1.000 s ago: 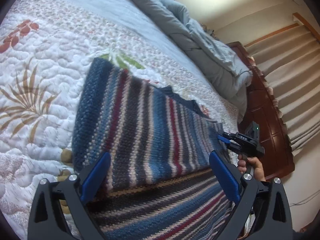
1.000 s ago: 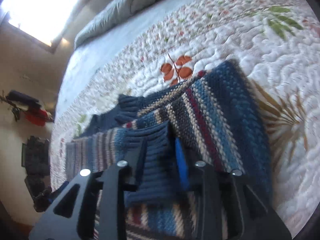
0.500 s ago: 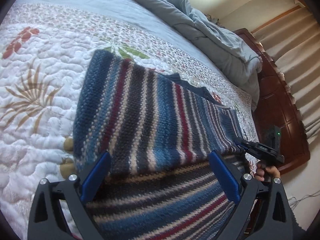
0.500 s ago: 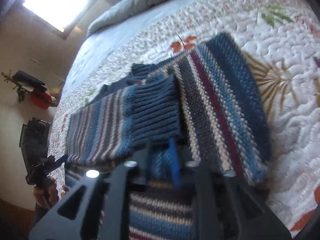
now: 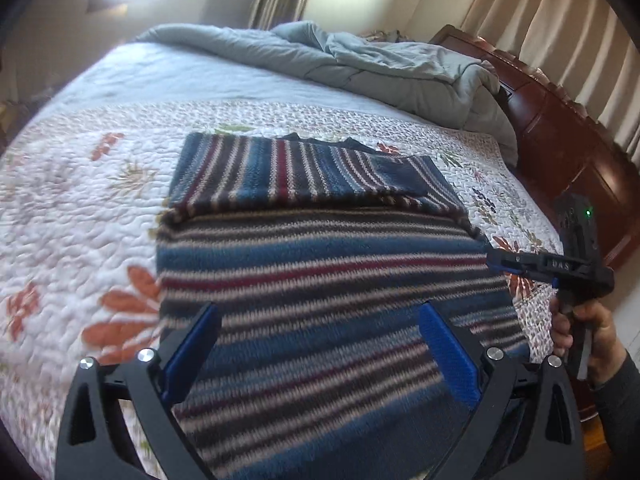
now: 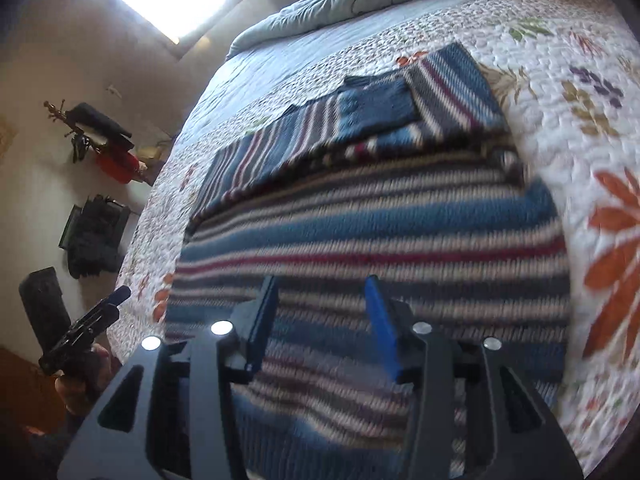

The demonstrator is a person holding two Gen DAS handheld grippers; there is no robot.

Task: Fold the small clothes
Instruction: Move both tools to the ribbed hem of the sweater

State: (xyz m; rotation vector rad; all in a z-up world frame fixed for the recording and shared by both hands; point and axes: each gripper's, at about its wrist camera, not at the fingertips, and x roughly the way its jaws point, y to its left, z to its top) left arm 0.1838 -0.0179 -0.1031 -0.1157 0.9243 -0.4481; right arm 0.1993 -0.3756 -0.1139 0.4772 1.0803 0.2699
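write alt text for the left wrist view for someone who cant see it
A striped knit sweater lies on a floral quilt, its far part folded over. The open left gripper hovers above it, holding nothing; the right gripper is at the right edge, beyond the sweater.

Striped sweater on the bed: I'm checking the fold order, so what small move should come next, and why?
Probably bring both claws down to the near hem of the striped sweater to fold it up: the sleeves already lie across its top, the left claw is empty, and the right claw is opening, empty.
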